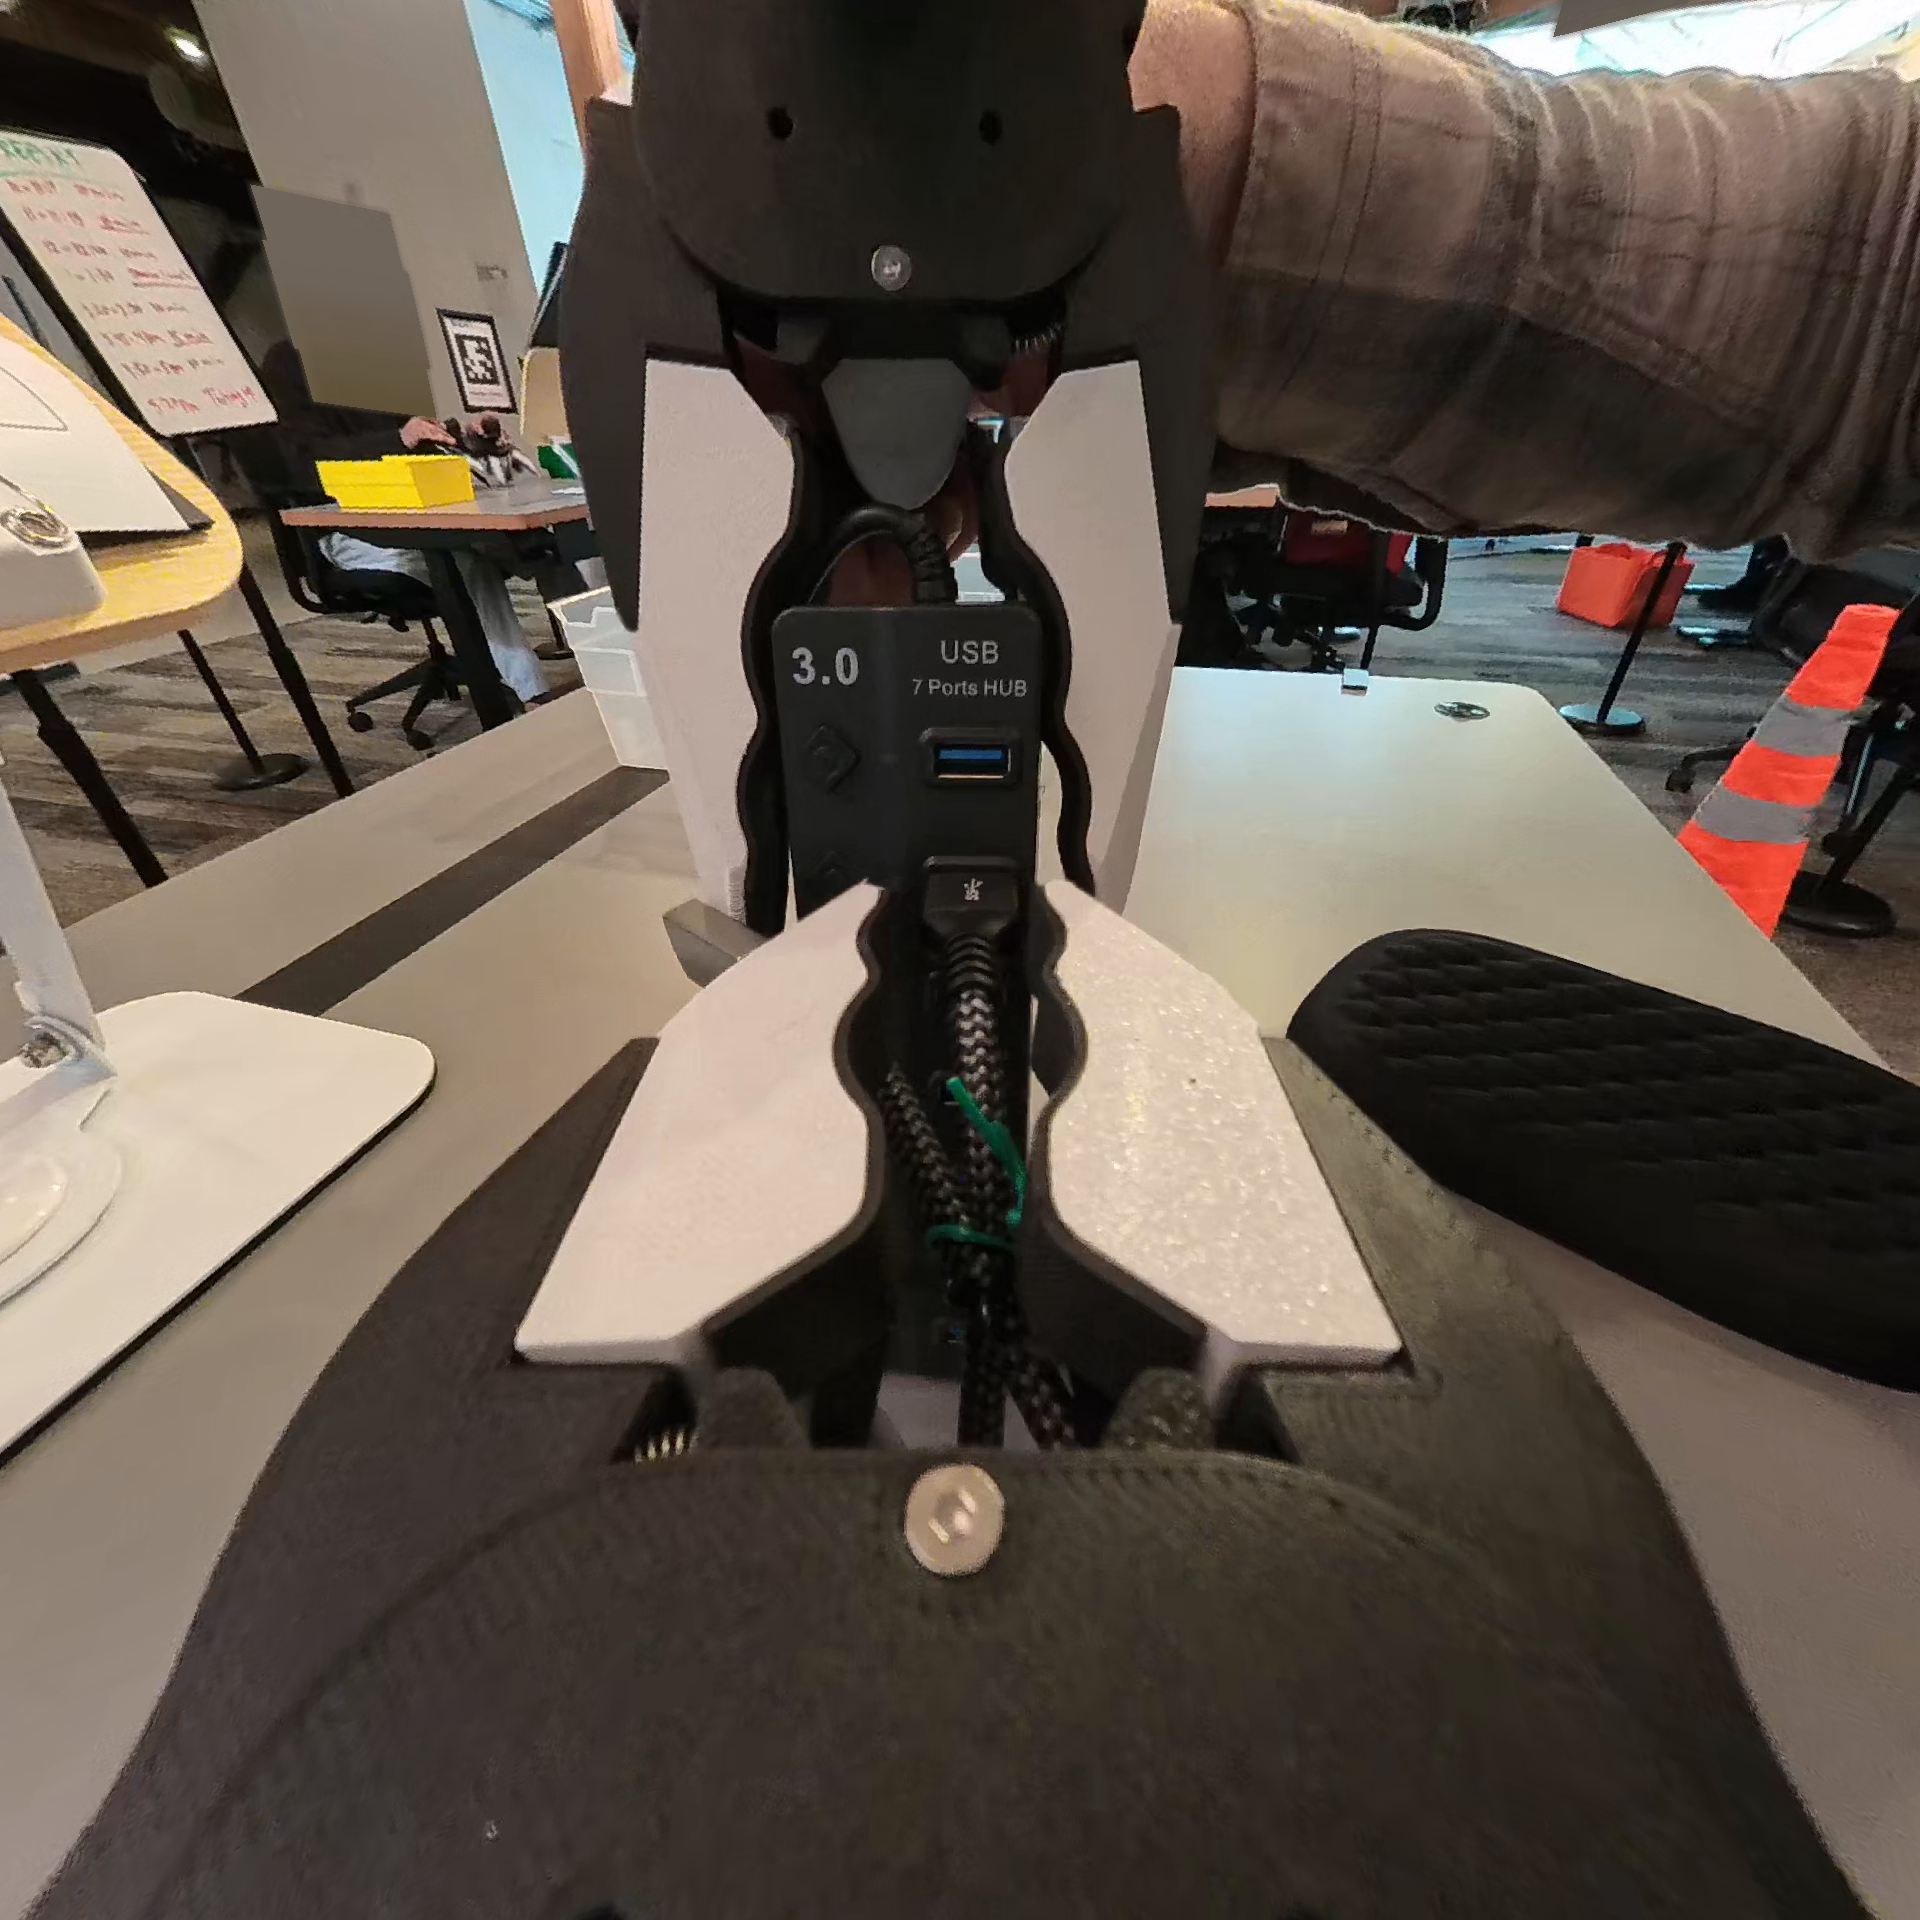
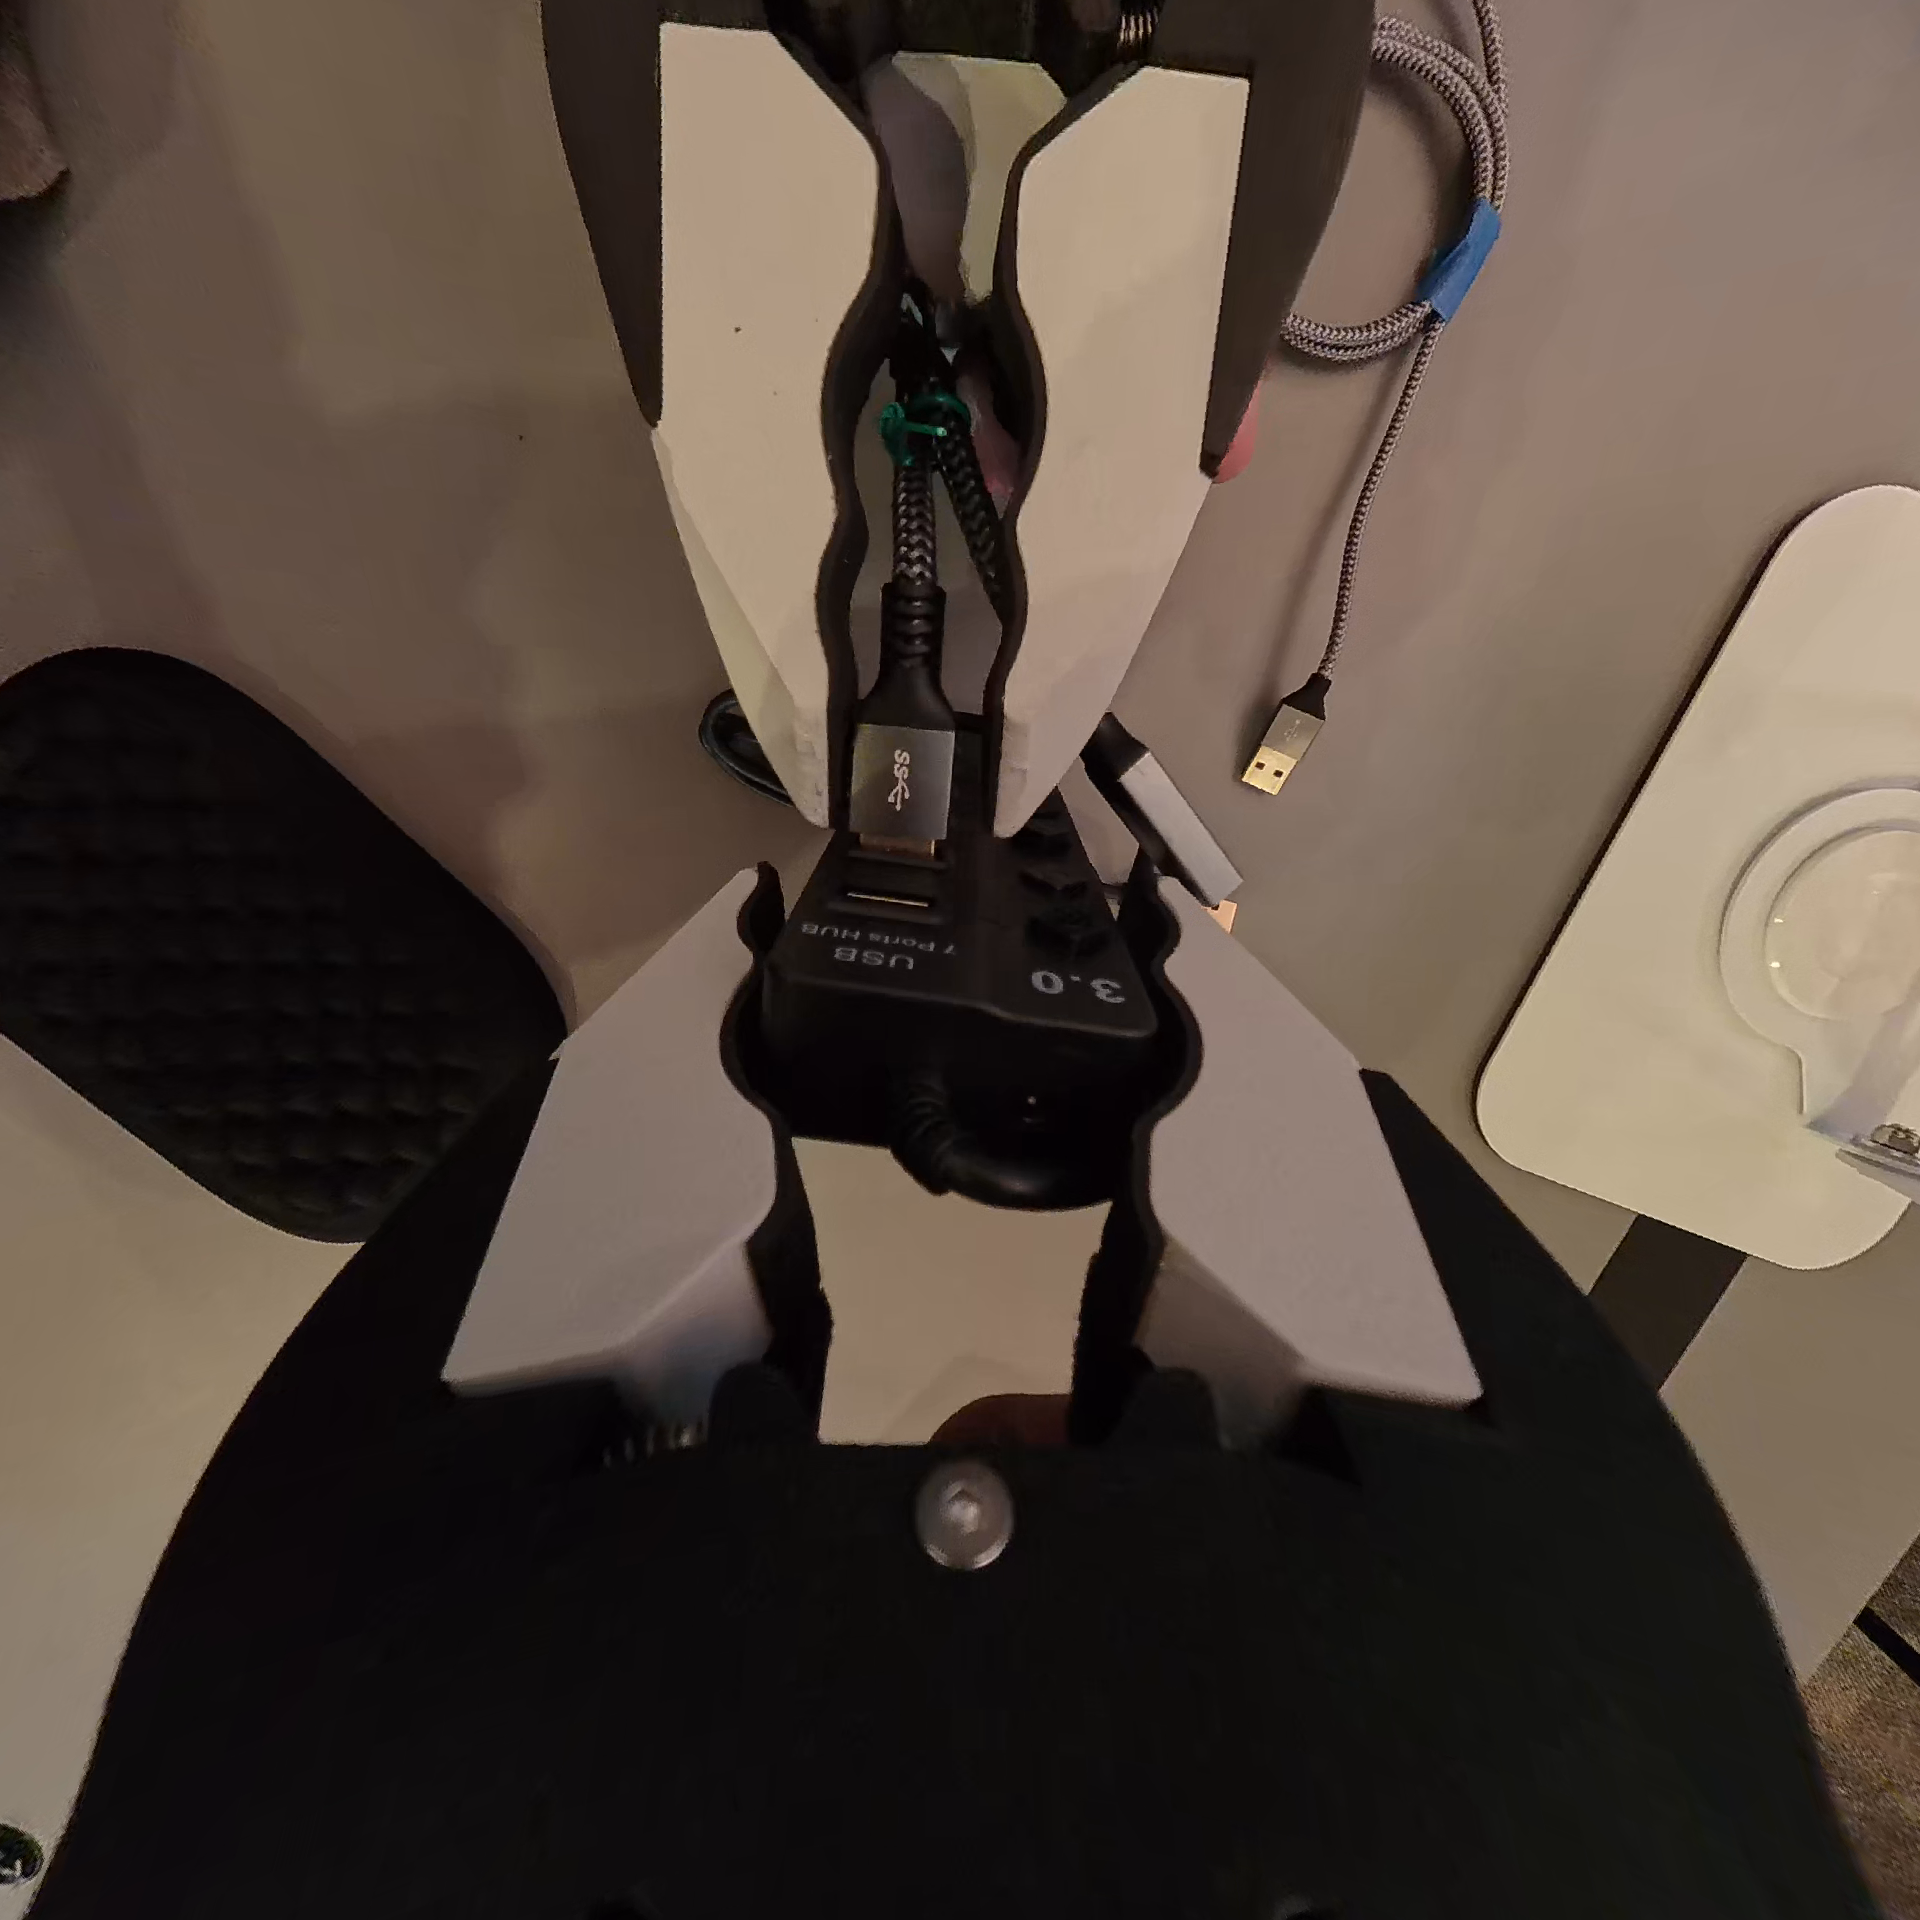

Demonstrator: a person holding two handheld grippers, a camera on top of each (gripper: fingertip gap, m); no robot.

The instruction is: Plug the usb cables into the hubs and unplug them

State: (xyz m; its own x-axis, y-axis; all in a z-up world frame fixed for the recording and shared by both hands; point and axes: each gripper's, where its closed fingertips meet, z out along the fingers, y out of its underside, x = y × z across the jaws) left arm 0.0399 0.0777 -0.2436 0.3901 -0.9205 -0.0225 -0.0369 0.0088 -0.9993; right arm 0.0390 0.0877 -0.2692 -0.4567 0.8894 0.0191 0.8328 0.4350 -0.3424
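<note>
A black USB hub [image 1: 904, 717] is clamped at its cable end by my right gripper [image 2: 951, 894], which reaches in from the top of the left wrist view. The hub also shows in the right wrist view [image 2: 966, 987]. My left gripper [image 1: 961, 914] is shut on the black USB plug [image 1: 968, 888] of a black braided cable [image 1: 971, 1029] bound with a green tie [image 1: 982, 1231]. The plug [image 2: 899, 769] stands in the hub's second port, with a strip of its metal tip showing. The first port [image 1: 968, 761], blue inside, is empty.
A black mesh pad [image 1: 1610, 1122] lies on the grey table to the right. A white stand base [image 1: 208, 1143] sits at the left. A loose grey braided cable with blue tape and a free USB plug [image 2: 1283, 743] lies beyond the hub. An orange cone [image 1: 1787, 790] stands past the table. Left and right tips are no more than a few centimetres apart.
</note>
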